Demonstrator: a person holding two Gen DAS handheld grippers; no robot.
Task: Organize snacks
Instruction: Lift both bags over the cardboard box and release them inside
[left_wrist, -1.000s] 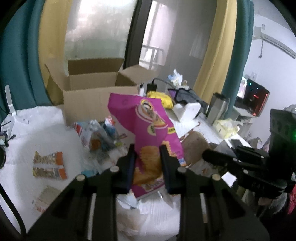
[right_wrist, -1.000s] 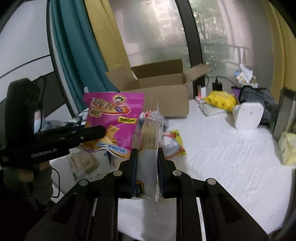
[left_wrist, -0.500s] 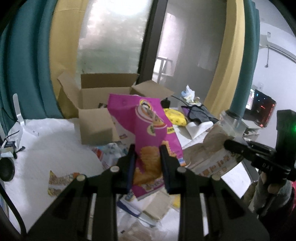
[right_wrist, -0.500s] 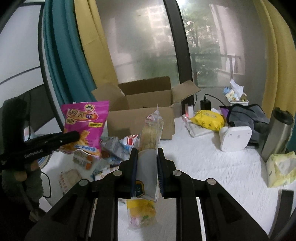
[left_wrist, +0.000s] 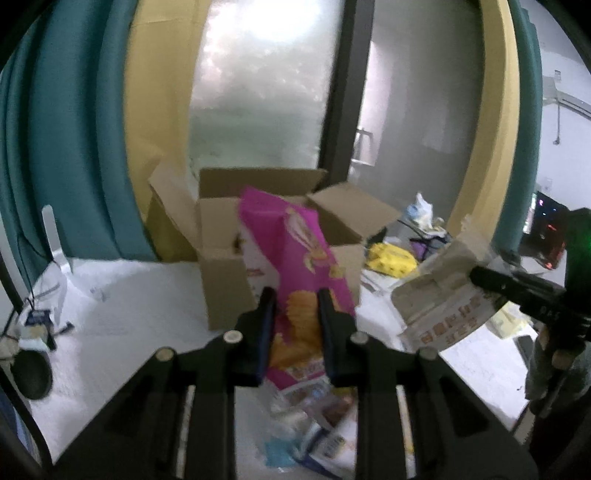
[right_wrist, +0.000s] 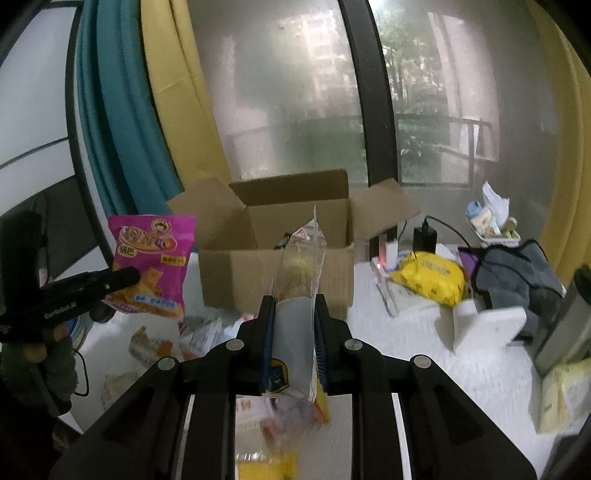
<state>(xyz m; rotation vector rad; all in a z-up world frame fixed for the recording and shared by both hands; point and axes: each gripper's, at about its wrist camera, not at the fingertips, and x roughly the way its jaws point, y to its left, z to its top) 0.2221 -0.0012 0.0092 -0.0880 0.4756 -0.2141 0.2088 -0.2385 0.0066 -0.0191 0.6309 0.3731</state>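
A crinkled magenta snack bag (left_wrist: 295, 258) is clamped in the left gripper (left_wrist: 293, 314), a clear-topped white pastry packet (right_wrist: 295, 295) in the right gripper (right_wrist: 293, 317). Both are carried towards the open brown cardboard box (right_wrist: 277, 266); release inside it is judged next.

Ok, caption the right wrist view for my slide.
Right claw shut on a clear pastry packet, raised before the open cardboard box.

one cardboard box (right_wrist: 275, 275), two held snack bags (right_wrist: 151, 266)
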